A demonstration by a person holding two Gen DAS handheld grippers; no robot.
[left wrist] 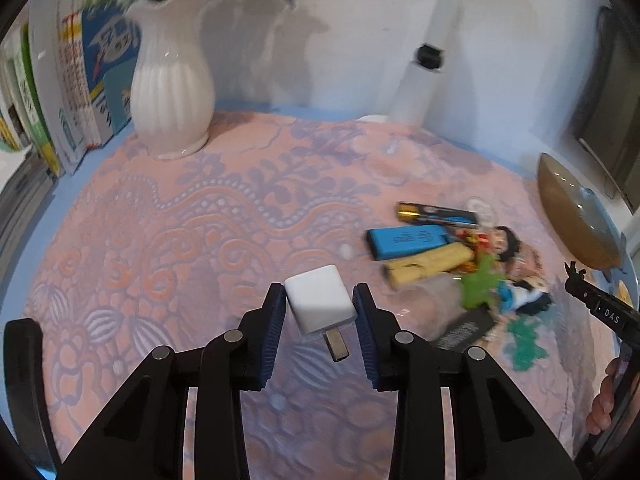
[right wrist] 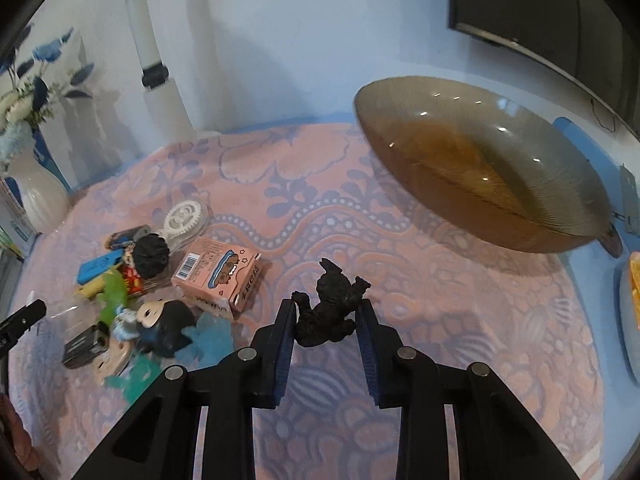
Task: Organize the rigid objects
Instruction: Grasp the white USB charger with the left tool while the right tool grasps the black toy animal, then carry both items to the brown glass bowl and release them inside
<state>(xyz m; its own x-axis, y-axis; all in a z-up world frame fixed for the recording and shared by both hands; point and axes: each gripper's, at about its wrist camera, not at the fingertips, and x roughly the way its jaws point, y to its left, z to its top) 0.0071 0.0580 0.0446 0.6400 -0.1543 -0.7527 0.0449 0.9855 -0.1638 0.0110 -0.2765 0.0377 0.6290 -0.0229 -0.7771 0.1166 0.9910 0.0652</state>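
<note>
With both tools (left wrist: pixel 320 304) (right wrist: pixel 326 308) clamped, charger (left wrist: pixel 320 305) and figurine (right wrist: pixel 329 307) held.

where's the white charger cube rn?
Left wrist view, low centre: the white plug-in charger cube sits between the left gripper pads, left of the blue flash drive.

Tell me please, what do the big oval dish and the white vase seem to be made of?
The oval dish looks like smoky brown glass: translucent, glossy, with fine ribs along its rim and sharp light glints. The white vase seems glazed ceramic or porcelain: opaque, fluted, with a soft shine on its body. Glossy plastic cannot be ruled out for either.
</note>
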